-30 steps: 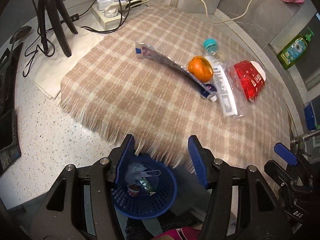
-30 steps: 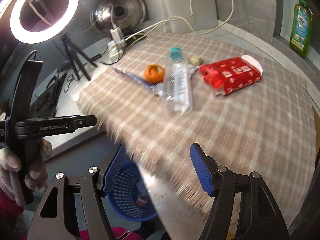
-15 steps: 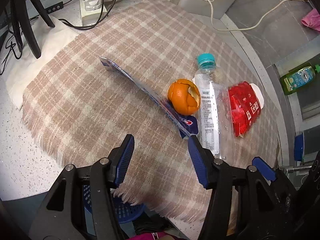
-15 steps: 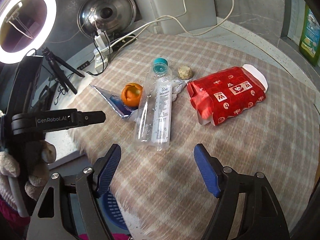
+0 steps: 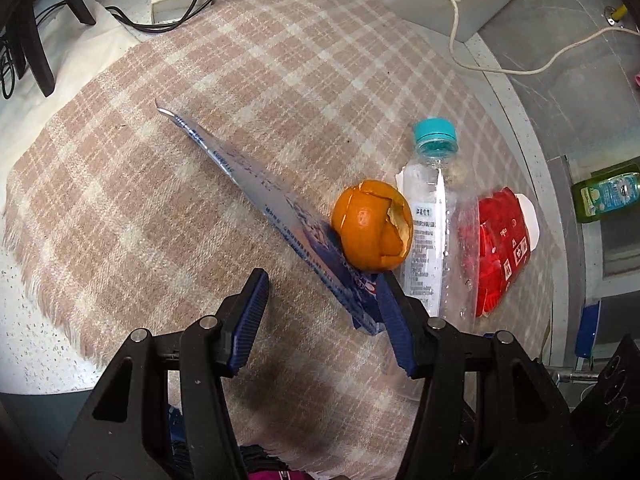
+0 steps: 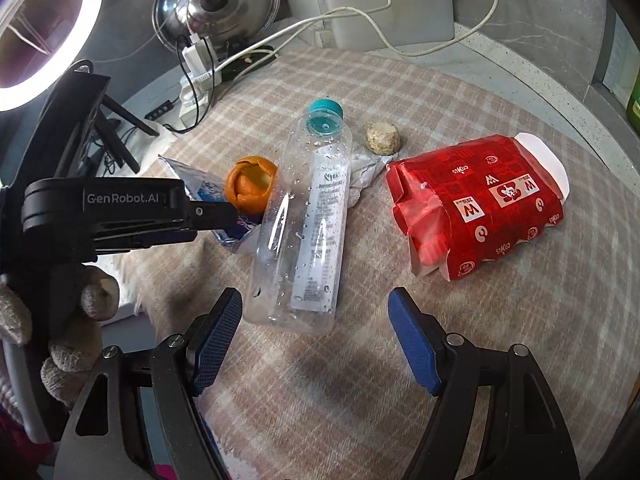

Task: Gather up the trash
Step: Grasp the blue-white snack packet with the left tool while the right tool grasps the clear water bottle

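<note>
Trash is still lying on the checked cloth (image 6: 460, 360) covering the surface: nearest the open, empty right gripper (image 6: 316, 336) the bottle (image 6: 308, 224), then the wrapper (image 5: 280, 216), orange peel (image 5: 372, 232), red carton (image 6: 480, 208) and a small lump (image 6: 383, 139). The left gripper (image 5: 320, 320) is hovering open by the wrapper. Both have been closing in since earlier frames, the blue basket dropping from view, the right fingers just widening.

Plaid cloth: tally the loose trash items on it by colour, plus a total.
Orange: 1, peel
Clear: 1, bottle
Red: 1, carton
Blue and silver: 1, wrapper
Tan: 1, small lump
White: 1, crumpled scrap
Total: 6
</note>
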A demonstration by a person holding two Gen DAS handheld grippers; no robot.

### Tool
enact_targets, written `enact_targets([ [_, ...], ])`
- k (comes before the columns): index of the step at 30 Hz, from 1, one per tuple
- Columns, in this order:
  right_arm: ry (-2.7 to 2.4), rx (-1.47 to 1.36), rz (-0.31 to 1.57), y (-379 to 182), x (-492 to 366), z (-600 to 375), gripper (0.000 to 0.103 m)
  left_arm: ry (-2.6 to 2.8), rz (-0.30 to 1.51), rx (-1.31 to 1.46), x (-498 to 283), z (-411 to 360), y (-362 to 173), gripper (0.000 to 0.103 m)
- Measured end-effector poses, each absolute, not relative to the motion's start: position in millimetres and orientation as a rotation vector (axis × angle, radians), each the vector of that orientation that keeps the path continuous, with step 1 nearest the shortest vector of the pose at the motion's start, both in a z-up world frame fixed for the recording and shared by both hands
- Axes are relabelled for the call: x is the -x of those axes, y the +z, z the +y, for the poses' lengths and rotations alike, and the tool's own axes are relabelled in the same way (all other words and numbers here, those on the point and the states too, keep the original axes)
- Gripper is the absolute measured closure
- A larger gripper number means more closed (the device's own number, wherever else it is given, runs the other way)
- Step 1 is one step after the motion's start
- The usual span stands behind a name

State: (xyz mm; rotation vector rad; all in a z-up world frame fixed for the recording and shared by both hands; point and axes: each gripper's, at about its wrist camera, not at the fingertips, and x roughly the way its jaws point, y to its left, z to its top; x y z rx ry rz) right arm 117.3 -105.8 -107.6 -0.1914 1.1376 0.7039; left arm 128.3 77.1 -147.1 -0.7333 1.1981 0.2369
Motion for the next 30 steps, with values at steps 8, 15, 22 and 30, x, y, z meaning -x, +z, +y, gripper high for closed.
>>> enact_targets([
  [8,0.728,0.192,1.146,-113,-125,-98,0.028,0.223,1.218,0.718,-148,67,-154,0.074],
  [15,0.729,0.209,1.157,-118,-130,-89,0.028,0.208,1.212,0.75,-155,72,-159,0.091],
  [22,0.74,0.196,1.2,-129,-142,-78,0.028,0.219,1.198,0.745,-144,87,-154,0.1],
  [30,0.744,0.109,1.262,-139,-153,-78,0.05,0.225,1.181,0.737,-121,101,-148,0.102],
])
